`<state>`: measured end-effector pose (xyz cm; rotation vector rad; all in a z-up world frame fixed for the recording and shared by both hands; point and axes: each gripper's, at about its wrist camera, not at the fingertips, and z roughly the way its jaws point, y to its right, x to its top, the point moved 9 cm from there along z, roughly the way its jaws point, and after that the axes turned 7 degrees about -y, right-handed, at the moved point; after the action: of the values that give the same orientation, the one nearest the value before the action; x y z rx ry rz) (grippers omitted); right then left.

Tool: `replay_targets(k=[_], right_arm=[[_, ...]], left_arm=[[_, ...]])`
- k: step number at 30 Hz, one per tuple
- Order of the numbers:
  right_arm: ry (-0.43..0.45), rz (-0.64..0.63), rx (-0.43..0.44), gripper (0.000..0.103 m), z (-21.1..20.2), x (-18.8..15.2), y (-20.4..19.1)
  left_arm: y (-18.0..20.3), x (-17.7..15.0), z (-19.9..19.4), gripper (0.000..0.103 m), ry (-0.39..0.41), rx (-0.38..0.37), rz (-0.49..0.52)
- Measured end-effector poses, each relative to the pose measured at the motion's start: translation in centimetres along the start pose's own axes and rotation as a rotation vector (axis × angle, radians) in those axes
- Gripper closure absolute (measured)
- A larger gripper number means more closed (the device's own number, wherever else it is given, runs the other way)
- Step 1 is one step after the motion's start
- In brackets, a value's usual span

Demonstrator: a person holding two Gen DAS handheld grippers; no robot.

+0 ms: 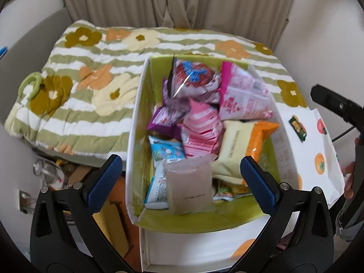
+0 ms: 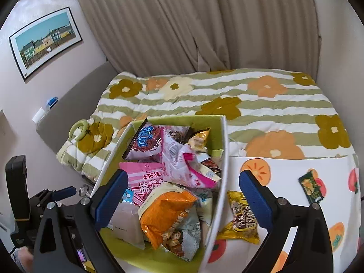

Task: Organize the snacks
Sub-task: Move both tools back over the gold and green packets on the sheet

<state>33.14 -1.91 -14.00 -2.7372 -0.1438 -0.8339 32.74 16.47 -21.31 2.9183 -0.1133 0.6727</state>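
A white box with a green inside (image 1: 136, 104) holds several snack packets: pink ones (image 1: 202, 127), a red-and-blue one (image 1: 193, 77), an orange one (image 1: 261, 136) and a pale translucent pouch (image 1: 188, 182) at the near end. My left gripper (image 1: 180, 166) hovers open over that near end, with nothing between its pads. My right gripper (image 2: 183, 177) is open too, straddling the box's right wall (image 2: 224, 150) above the orange packet (image 2: 163, 209). A yellow packet (image 2: 243, 218) and a small dark green packet (image 2: 311, 188) lie outside on the cloth.
The box stands on a white cloth with orange fruit prints (image 2: 295, 170). Behind it lies a bed with a striped floral quilt (image 2: 250, 104) and a green ring (image 1: 30, 84), then a beige curtain. Clutter fills the floor on the left (image 1: 75, 177).
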Motion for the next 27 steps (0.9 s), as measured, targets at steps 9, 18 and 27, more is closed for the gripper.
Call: replay_targets(k=[9,18,27], right_arm=[[0.066,0.065,-0.097,0.005,-4.9,-0.3,4.7],[0.115,0.066,-0.111,0.0,-8.1,-0.1,11.9],[0.031,-0.046,-0.134,0.0,-8.1,-0.1,19.4]], left_arm=[[4.9,1.9,-1.9,0.001,0.057,-0.062,0.061],[13.5,2.1,-1.9,0.001,0.084,-0.045,0.092],[23.7,1.7,1.2,0.001,0.091,0.059,0.078]])
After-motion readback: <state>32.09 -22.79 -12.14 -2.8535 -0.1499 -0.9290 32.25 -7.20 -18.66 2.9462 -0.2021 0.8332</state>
